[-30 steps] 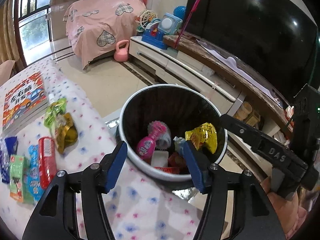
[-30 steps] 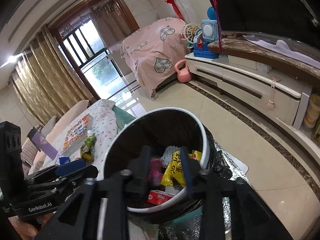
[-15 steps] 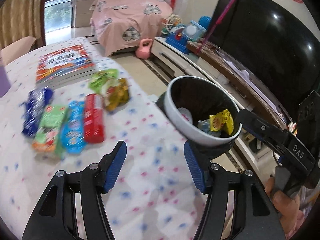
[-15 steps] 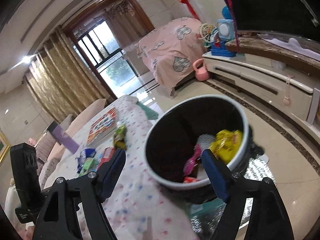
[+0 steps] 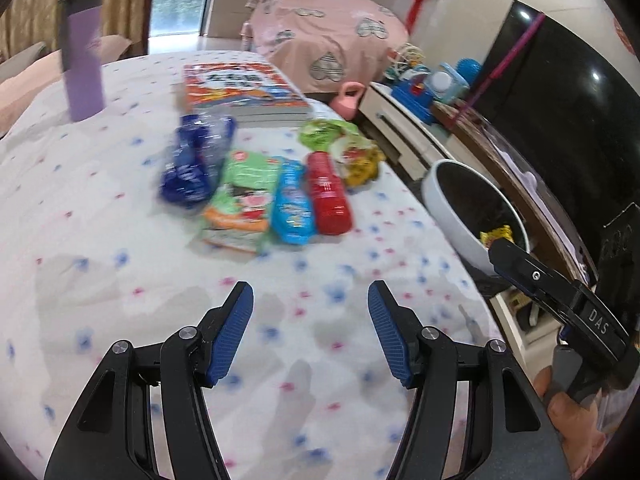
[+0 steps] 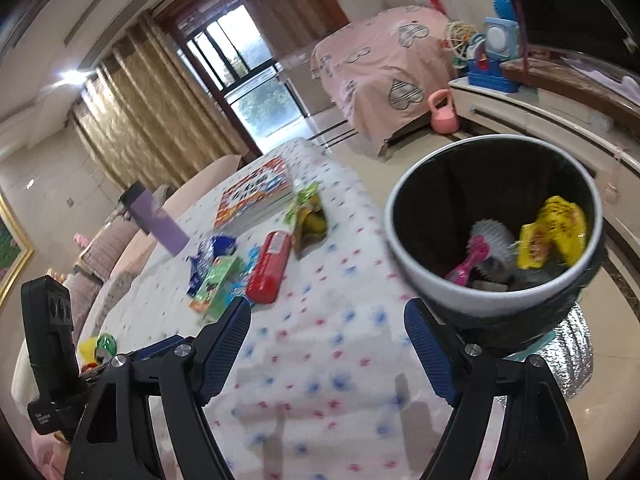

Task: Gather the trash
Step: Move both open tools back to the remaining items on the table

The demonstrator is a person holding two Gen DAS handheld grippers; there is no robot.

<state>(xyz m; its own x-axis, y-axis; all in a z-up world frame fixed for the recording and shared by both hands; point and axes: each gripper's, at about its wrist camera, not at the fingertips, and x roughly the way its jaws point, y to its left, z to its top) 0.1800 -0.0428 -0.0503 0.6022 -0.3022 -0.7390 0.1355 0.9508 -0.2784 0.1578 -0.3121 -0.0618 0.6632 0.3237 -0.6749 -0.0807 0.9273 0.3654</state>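
A flower-dotted tablecloth (image 5: 100,240) carries snack wrappers (image 5: 256,196), a picture book (image 5: 240,88) and a purple tumbler (image 5: 82,64).

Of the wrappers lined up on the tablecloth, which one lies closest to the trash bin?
The red packet, rightmost of the row; the light blue packet, green packet and dark blue packet lie progressively farther from the bin.

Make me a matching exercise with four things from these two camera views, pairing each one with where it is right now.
Things:
1. yellow wrapper
2. purple tumbler
3. red packet
4. pink kettlebell

Places:
A. on the floor by the pink-covered furniture
B. standing upright on the tablecloth
C. inside the trash bin
D. lying flat on the tablecloth beside the blue packet

Pairs: 1-C, 2-B, 3-D, 4-A
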